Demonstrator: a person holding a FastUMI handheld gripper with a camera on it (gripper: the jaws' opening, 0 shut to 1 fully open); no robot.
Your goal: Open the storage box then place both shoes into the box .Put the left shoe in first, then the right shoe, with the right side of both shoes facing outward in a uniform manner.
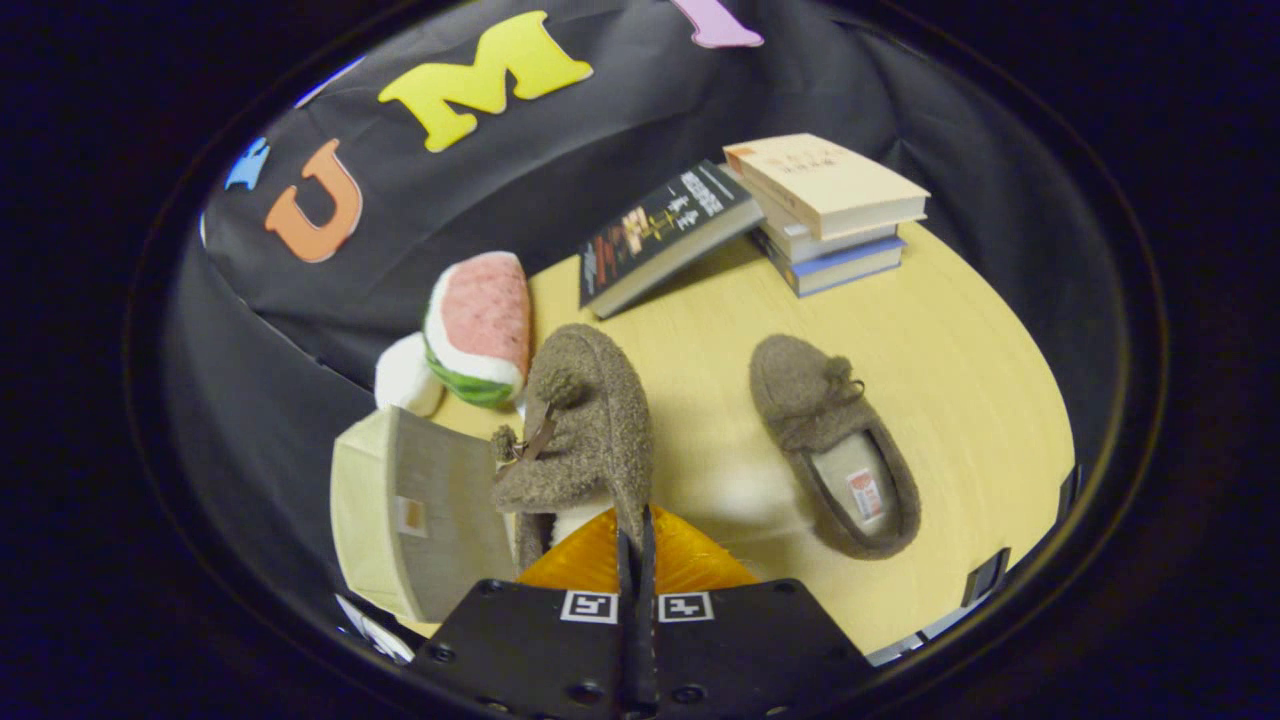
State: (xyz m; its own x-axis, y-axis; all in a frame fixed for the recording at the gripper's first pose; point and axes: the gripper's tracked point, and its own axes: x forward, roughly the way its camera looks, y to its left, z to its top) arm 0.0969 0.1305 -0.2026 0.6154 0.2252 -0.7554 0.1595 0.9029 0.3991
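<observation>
My gripper (634, 545) is shut on the heel edge of a fuzzy brown shoe (585, 420), which hangs lifted and tilted straight ahead of the fingers, its toe pointing away. Its pompom and lace dangle on the left side. Just left of the held shoe stands the pale green storage box (420, 510) with its lid up and its inside facing me. The second brown shoe (835, 445) lies flat on the wooden table (960, 360) to the right, opening up, with a white insole and a small tag showing.
A watermelon-slice plush (480, 325) and a white plush (408, 375) lie beyond the box. A dark book (660, 235) leans against a stack of books (830, 210) at the far side of the table.
</observation>
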